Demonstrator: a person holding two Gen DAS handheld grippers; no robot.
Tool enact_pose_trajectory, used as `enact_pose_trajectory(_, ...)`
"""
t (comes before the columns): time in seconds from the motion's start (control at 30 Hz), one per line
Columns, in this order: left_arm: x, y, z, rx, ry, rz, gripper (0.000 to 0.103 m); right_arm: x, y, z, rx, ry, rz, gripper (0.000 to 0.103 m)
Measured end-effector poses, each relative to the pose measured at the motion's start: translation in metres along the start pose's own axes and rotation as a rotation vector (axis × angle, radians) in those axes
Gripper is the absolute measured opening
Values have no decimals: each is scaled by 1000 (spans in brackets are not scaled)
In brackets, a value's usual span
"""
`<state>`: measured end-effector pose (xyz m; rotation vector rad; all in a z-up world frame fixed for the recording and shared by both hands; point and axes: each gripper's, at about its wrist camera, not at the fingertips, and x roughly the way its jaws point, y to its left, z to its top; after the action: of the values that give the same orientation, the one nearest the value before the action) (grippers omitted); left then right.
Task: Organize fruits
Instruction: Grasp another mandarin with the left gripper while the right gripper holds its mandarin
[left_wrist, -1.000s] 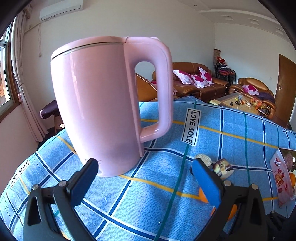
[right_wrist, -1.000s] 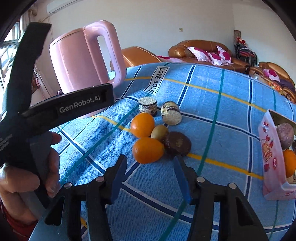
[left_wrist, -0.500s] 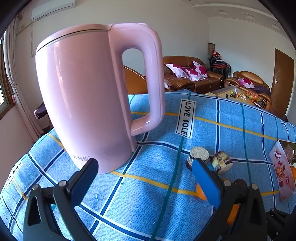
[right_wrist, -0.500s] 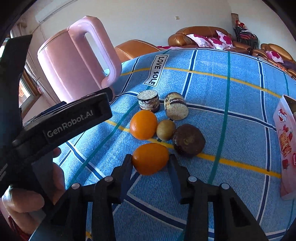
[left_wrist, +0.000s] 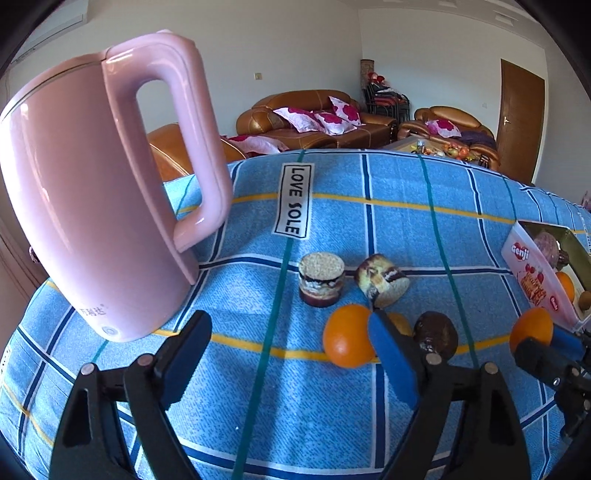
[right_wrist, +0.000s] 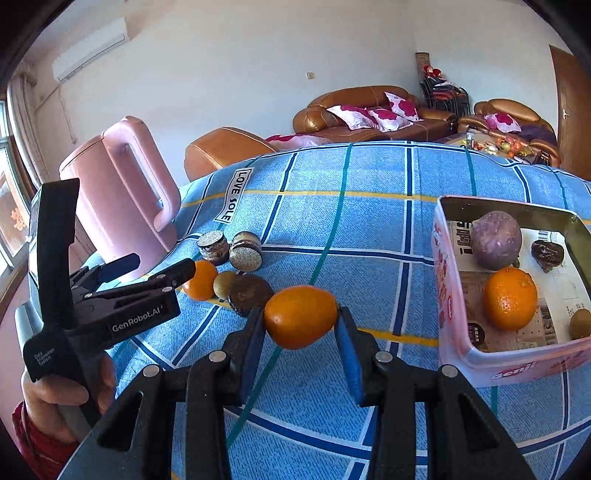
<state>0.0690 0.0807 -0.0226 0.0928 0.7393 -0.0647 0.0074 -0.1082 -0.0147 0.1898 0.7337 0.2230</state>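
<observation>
My right gripper (right_wrist: 300, 323) is shut on an orange (right_wrist: 300, 316) and holds it above the blue cloth, left of the pink tin box (right_wrist: 448, 295). The box holds another orange (right_wrist: 510, 298), a purple fruit (right_wrist: 496, 238), a kiwi (right_wrist: 580, 324) and a dark snack. On the cloth lie an orange (right_wrist: 201, 279), a kiwi (right_wrist: 224, 283), a dark round cake (right_wrist: 249, 293) and two small sandwich cakes (right_wrist: 212, 245). My left gripper (left_wrist: 288, 338) is open and empty, low over the cloth beside the orange (left_wrist: 347, 341) that still lies there. The held orange also shows in the left wrist view (left_wrist: 531, 335).
A tall pink kettle (left_wrist: 92, 192) stands at the left of the table, close to my left gripper. The pink box (left_wrist: 535, 273) sits at the right edge. Sofas and a coffee table stand beyond the table's far edge.
My right gripper closed on the nearest orange and lifted it to the right, toward the pink box. My left gripper shifted slightly right along the cloth and stayed open.
</observation>
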Motion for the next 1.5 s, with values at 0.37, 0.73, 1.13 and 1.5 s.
enact_pose_trajectory(0.37, 29, 20, 3, -177, 125, -139, 84, -3, 0, 1, 20, -2, 41, 41)
enact_pose_trajectory(0.73, 37, 11, -5, -135, 161, -53, 76, 0, 2, -1, 16, 8, 39, 41)
enact_pose_trajectory(1.13, 29, 8, -11, -111, 143, -69, 38, 1, 4, -4, -6, -1, 7, 41)
enact_pose_trajectory(1.5, -12, -5, -7, -87, -109, -14, 37, -23, 6, -2, -68, -149, -89, 41)
